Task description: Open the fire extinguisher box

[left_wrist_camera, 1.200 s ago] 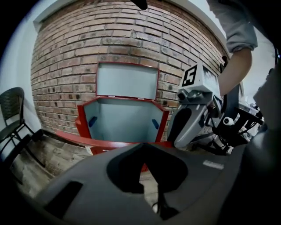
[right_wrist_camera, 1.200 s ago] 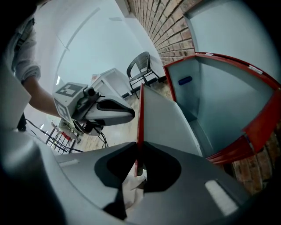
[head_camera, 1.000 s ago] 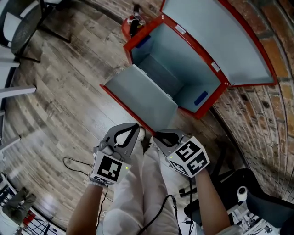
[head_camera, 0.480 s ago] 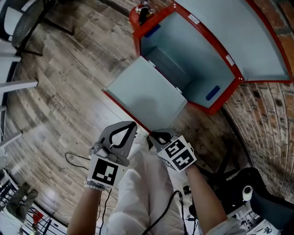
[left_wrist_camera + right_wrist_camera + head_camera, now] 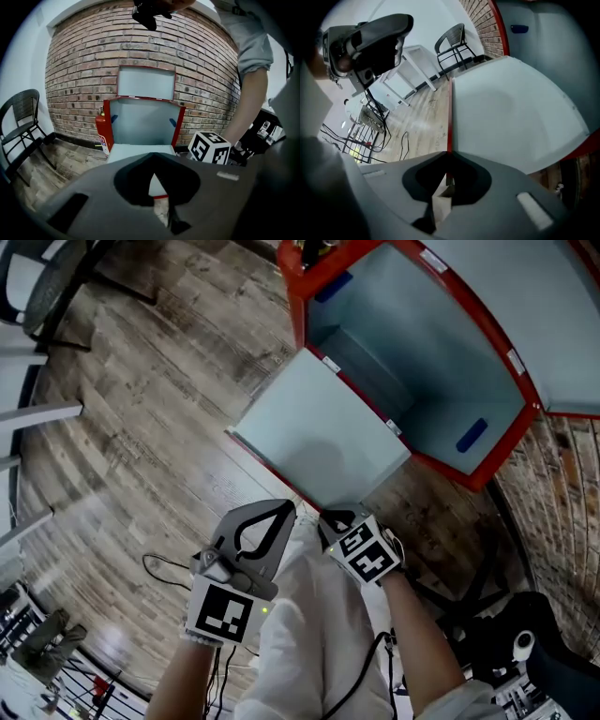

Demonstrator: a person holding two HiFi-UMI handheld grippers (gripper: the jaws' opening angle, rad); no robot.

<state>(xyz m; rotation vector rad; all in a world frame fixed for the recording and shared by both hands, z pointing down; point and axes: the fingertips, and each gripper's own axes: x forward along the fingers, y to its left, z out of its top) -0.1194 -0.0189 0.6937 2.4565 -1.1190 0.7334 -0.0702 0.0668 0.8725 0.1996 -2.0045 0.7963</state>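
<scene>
Two dark grey tools hang clenched and empty above the person's white trousers: the left tool (image 5: 279, 510) has its tips together, and the right tool's (image 5: 336, 519) jaws have just been closing with nothing between them. Just beyond, the red metal fire extinguisher box with pale grey lining (image 5: 422, 371) stands open against a red brick wall (image 5: 84, 70). Its front door (image 5: 323, 442) lies on the worn grey-brown plank floor (image 5: 141, 427) and its lid (image 5: 146, 83) is raised. A red cylindrical extinguisher (image 5: 101, 131) stands beside the box, and a black woven chair (image 5: 18, 122) stands well apart.
</scene>
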